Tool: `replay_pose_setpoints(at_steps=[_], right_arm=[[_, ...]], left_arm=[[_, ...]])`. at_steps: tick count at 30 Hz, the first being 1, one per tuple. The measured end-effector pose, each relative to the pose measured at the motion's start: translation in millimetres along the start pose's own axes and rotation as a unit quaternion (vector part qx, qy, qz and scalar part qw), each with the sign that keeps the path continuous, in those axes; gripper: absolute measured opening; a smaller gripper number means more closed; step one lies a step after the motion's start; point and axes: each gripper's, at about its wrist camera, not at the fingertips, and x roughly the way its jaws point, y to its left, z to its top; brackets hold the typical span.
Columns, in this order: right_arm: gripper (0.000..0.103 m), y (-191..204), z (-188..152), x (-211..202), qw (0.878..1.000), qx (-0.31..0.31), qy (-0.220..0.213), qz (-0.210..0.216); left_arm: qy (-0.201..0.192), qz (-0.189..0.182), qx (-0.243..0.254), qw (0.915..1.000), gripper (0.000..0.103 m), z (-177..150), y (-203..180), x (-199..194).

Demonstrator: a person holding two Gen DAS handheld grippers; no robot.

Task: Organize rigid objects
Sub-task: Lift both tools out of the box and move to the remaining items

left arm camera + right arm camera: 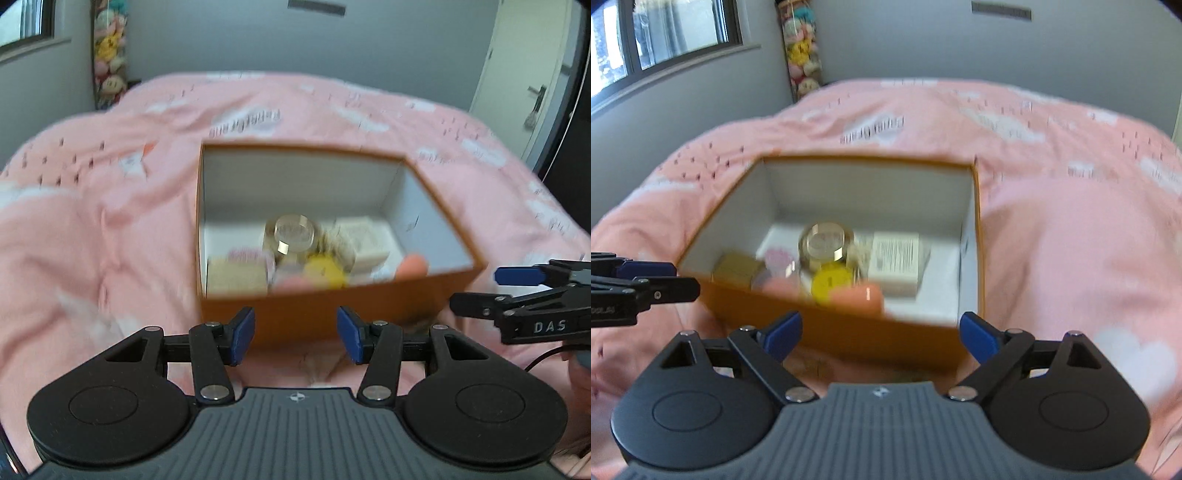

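Orange box [295,306] sits on the pink bedspread [92,221] w/ open top up, long axis running side to side across both views. Inside: clear round jar [827,243], white carton [895,260], yellow lid [831,284], all blurred. Left gripper [295,332] half open, empty; right gripper [881,336] spread wide, empty, both in front of box.

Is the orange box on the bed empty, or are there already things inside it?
Not empty. The orange box is open on top and holds several items, among them a round clear jar and a white carton.
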Motion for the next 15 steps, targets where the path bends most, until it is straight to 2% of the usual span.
replay_pose_setpoints(at_steps=[5,8,12,15], right_arm=[[0.091,-12,-29,19,0.997,0.043,0.065,-0.019],[0.090,-17,-38,34,0.993,0.054,0.097,-0.042],[0.090,-15,-48,51,0.991,0.053,0.119,-0.043],[0.086,-9,-53,63,0.990,0.031,0.130,-0.053]], left_arm=[[0.060,-0.021,-0.026,0.9976,0.060,-23,-5,25],[0.099,-0.016,-0.026,0.9946,0.060,-31,-10,42],[0.120,0.002,-0.041,0.9919,0.060,-37,-4,55],[0.127,-0.004,-0.054,0.9905,0.064,-43,1,58]])
